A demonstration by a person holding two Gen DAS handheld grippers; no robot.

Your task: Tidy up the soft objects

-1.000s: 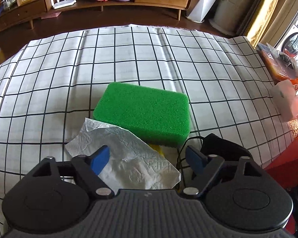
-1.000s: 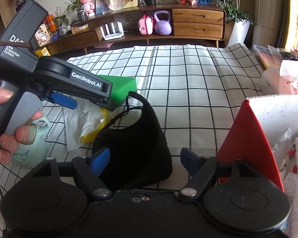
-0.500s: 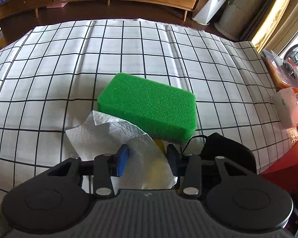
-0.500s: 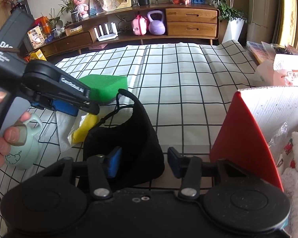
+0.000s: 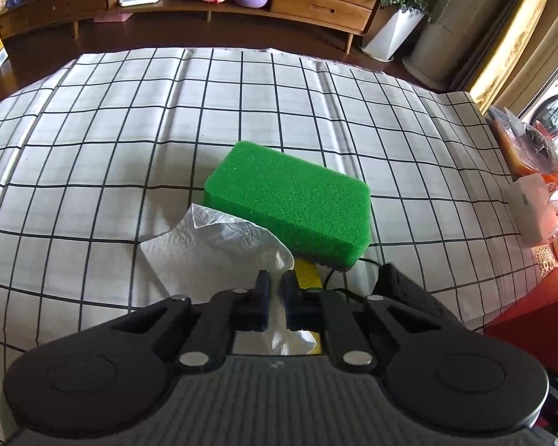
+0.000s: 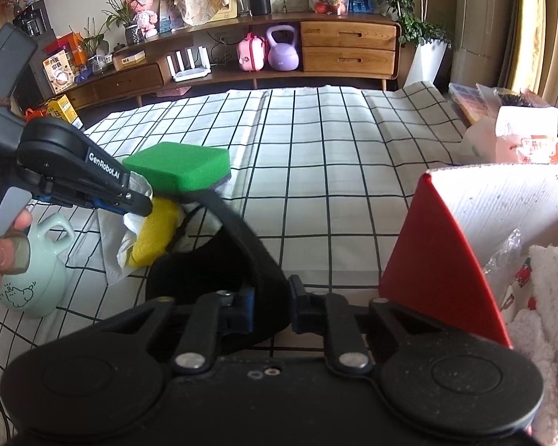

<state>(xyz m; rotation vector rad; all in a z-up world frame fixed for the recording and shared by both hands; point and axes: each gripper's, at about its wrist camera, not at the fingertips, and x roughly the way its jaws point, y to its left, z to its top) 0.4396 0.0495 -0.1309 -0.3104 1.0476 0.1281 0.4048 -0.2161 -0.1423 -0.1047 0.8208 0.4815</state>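
Left gripper (image 5: 275,286): jaws closing, pads nearly together with a fold of the white paper towel (image 5: 212,241) pinched between them.
Right gripper (image 6: 271,297): jaws closing on the black fabric piece (image 6: 219,260); its thick band runs between the blue pads, which press on it.
Soft things on the cloth: four counted. One green sponge (image 5: 290,204), one white paper towel, one yellow sponge (image 6: 154,234), one black fabric piece.
Positions: green sponge lies flat mid-cloth; paper towel just beside its near edge, overlapping the yellow sponge; the black piece is nearest the right gripper, touching the yellow one.
Surface: one checked cloth (image 5: 93,148), white with black grid lines.
Box: one red-sided box (image 6: 427,241) at the right, a white fleecy item (image 6: 550,297) inside.
Mug: one pale green mug (image 6: 37,282), left edge, standing upright.
Hand (image 6: 0,256): one seen, wrapped around the left gripper's handle.
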